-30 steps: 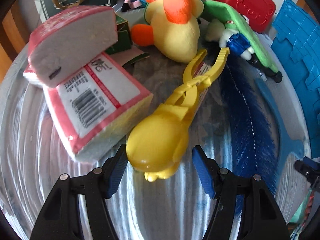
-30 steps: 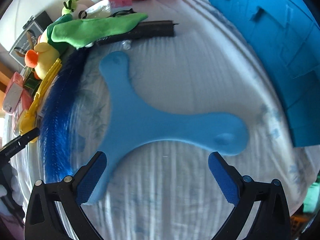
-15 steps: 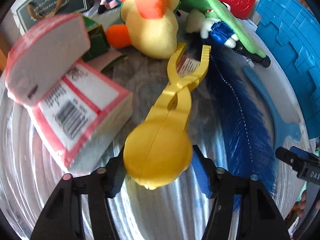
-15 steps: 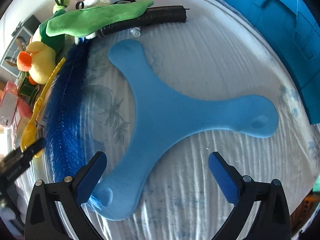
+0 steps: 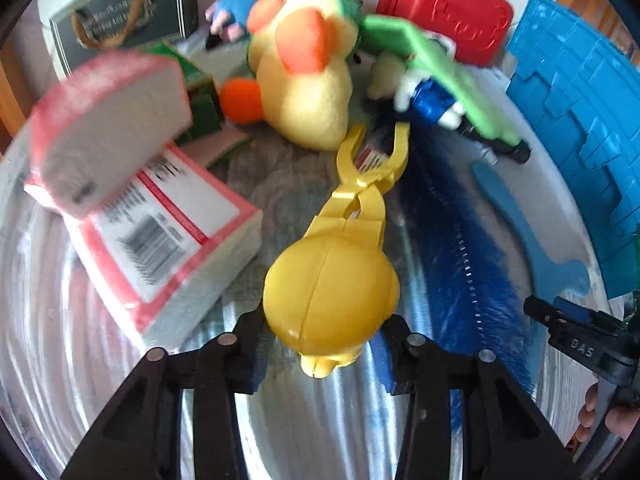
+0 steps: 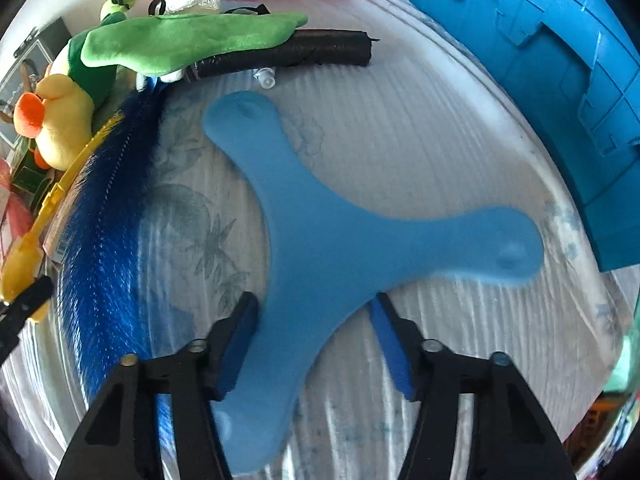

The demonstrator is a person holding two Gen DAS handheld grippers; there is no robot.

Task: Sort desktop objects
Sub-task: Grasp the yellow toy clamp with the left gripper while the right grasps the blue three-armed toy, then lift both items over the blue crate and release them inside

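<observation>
White cloth with a faint leaf print (image 6: 404, 128) covers the desktop in both views. Only the left wrist camera shows the left gripper (image 5: 326, 332), its 2 blue-padded fingers clamped on the round head of the yellow scoop tongs (image 5: 332, 288), whose handles point toward the yellow plush duck (image 5: 308, 84); pink-edged packs (image 5: 168, 232) lie to the left. Only the right wrist camera shows the right gripper (image 6: 316, 320) closed on 1 arm of the 3-armed blue boomerang (image 6: 340, 240), which lies flat on the cloth between the blue feather (image 6: 104, 216) and the blue crate (image 6: 560, 64). From the left, that boomerang appears only as a thin edge (image 5: 520, 228).
</observation>
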